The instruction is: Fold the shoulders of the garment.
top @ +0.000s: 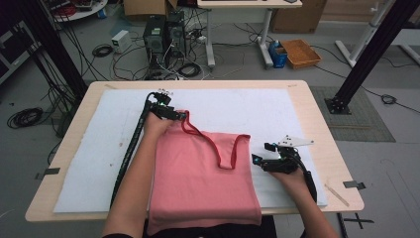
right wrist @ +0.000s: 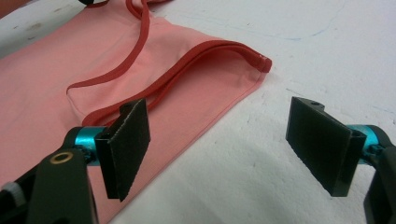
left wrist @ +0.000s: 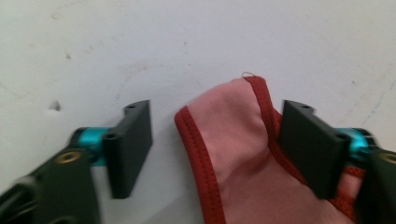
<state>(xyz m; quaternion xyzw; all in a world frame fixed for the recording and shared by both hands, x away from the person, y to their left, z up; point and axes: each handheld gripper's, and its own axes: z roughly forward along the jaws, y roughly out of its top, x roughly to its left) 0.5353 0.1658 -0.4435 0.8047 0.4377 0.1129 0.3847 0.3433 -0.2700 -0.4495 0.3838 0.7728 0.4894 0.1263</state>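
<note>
Pink top's red-trimmed strap between open jaws

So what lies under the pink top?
The pink top lies on a white mat that covers the table. Anything beneath the cloth is hidden.

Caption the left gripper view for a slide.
Left gripper open astride the red-trimmed strap end of a pink top on white padding.

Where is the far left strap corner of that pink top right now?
In the left gripper view, the strap corner lies on the white pad between the left gripper's open jaws.
</note>
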